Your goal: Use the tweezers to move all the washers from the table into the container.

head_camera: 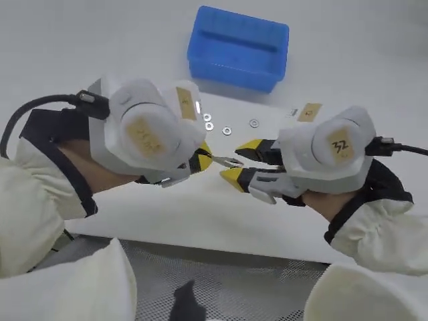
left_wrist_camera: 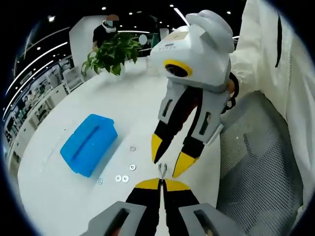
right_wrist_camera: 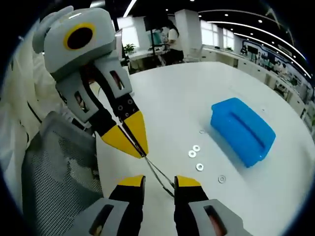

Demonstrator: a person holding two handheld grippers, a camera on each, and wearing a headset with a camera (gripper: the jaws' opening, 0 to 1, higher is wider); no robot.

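On the white worktop (head_camera: 348,60) the blue plastic container (head_camera: 238,47) looks empty, the left claw (left_wrist_camera: 161,184) clamps slim metal tweezers (head_camera: 226,160), the right claw (right_wrist_camera: 159,182) stands parted, holding nothing, and the small silver washers (head_camera: 227,130) all lie just beside the container, none transferred yet.

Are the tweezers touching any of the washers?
Apart. The right gripper view shows the tweezers up near the tongs, with bare table between them and the washers.

white left gripper (head_camera: 202,159) and right gripper (head_camera: 241,162), yellow-tipped black jaws, cream sleeves (head_camera: 40,200).
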